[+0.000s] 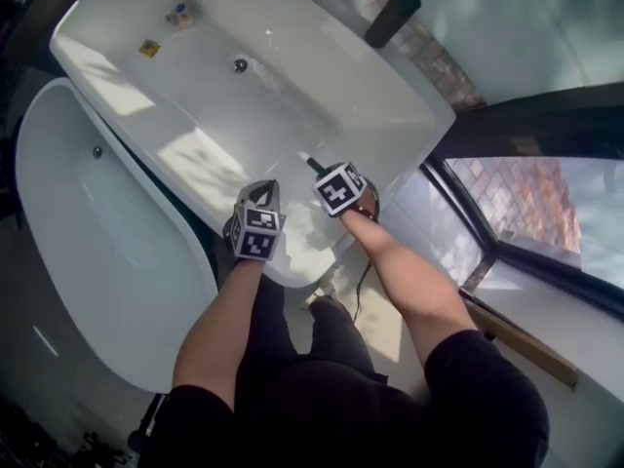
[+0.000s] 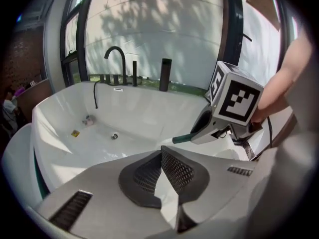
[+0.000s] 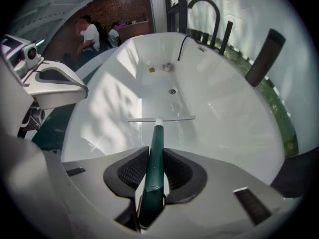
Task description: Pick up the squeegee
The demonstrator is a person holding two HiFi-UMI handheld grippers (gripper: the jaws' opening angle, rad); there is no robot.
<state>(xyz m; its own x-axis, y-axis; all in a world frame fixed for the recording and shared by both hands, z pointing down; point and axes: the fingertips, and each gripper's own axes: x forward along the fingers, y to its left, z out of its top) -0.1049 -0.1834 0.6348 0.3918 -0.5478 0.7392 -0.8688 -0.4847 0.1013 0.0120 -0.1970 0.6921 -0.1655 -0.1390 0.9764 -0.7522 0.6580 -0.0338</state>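
The squeegee has a dark green handle (image 3: 157, 156) and a thin pale blade (image 3: 160, 118) across its far end. My right gripper (image 3: 155, 158) is shut on that handle, and the blade hangs in the air above the white bathtub (image 3: 234, 133). In the head view the right gripper (image 1: 327, 172) holds the squeegee (image 1: 309, 161) over the tub's near end. In the left gripper view the green handle (image 2: 182, 138) sticks out of the right gripper (image 2: 204, 126). My left gripper (image 2: 162, 156) is shut with nothing in it, and in the head view it (image 1: 263, 195) hovers just left of the right one.
A black faucet (image 2: 117, 59) and a dark cylinder (image 1: 392, 16) stand at the tub's far rim (image 1: 419, 105). A drain (image 1: 240, 64) and small items (image 1: 148, 48) lie in the basin. A second white tub (image 1: 58, 213) is at the left, windows (image 1: 546, 213) at the right. People (image 3: 89, 34) stand far off.
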